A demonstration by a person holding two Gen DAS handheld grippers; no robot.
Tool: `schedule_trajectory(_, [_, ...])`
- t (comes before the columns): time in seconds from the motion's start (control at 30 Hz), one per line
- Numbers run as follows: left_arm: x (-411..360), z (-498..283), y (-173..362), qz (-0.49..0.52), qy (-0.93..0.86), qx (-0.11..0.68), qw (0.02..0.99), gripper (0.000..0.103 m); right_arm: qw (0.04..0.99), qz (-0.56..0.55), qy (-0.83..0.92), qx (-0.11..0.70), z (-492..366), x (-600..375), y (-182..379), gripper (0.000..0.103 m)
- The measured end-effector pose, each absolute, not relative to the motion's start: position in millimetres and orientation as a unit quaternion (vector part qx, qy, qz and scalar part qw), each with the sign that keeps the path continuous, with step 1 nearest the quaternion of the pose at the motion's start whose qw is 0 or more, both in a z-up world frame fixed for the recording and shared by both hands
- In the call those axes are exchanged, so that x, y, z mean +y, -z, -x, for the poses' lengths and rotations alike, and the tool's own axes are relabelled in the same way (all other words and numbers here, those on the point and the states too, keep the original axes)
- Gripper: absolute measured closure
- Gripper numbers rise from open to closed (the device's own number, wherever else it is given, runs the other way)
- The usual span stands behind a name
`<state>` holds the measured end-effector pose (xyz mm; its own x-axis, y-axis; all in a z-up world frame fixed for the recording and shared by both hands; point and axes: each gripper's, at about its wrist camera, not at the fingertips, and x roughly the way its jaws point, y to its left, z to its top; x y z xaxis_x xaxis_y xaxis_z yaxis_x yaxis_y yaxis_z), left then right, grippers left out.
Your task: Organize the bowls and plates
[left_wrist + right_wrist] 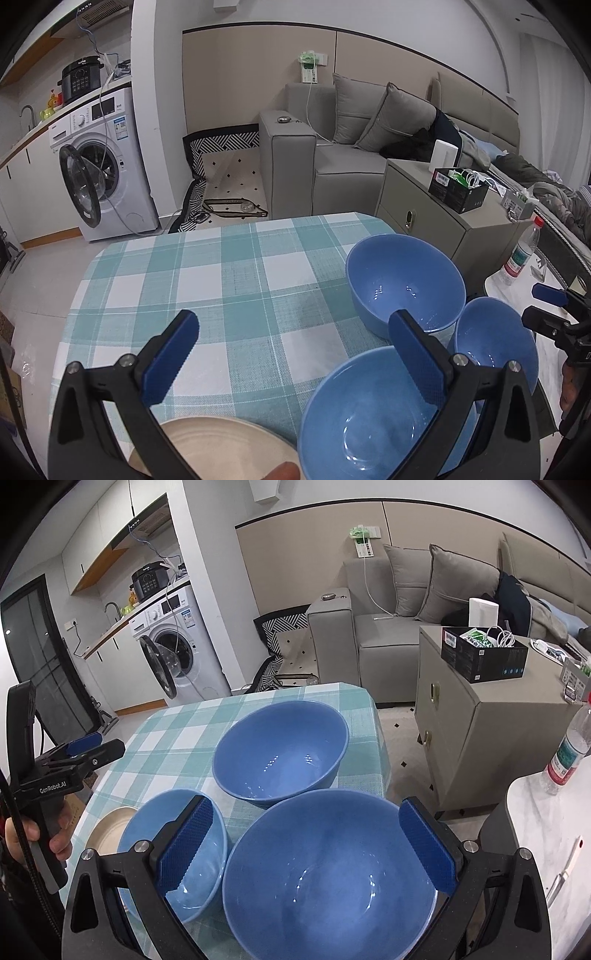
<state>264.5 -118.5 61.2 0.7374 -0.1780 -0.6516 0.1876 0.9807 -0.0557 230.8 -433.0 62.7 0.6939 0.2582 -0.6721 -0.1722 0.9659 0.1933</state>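
Three blue bowls stand on a teal checked tablecloth [221,295]. In the right wrist view the far bowl [280,753] sits mid-table, a large bowl [328,878] lies nearest, and a smaller bowl [177,849] is to its left. A cream plate [110,830] lies left of the smaller bowl; it also shows in the left wrist view [221,446]. My left gripper [291,354] is open and empty above the cloth, between the plate and a blue bowl [362,417]. My right gripper [306,849] is open and empty above the large bowl.
A grey cabinet [480,716] with a black box [484,657] stands right of the table. A water bottle [569,753] stands on a white marble top [535,830]. A sofa [388,627] and a washing machine [177,646] with its door open are behind.
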Motion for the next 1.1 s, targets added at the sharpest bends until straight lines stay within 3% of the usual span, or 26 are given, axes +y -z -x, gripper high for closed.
schedule_trajectory(1.1, [-167.1,-328.8,-14.8,-0.013,0.107,0.412,0.905,0.000,0.894,-0.063,-0.108,0.429,-298.5,-442.4,-30.2,0.001])
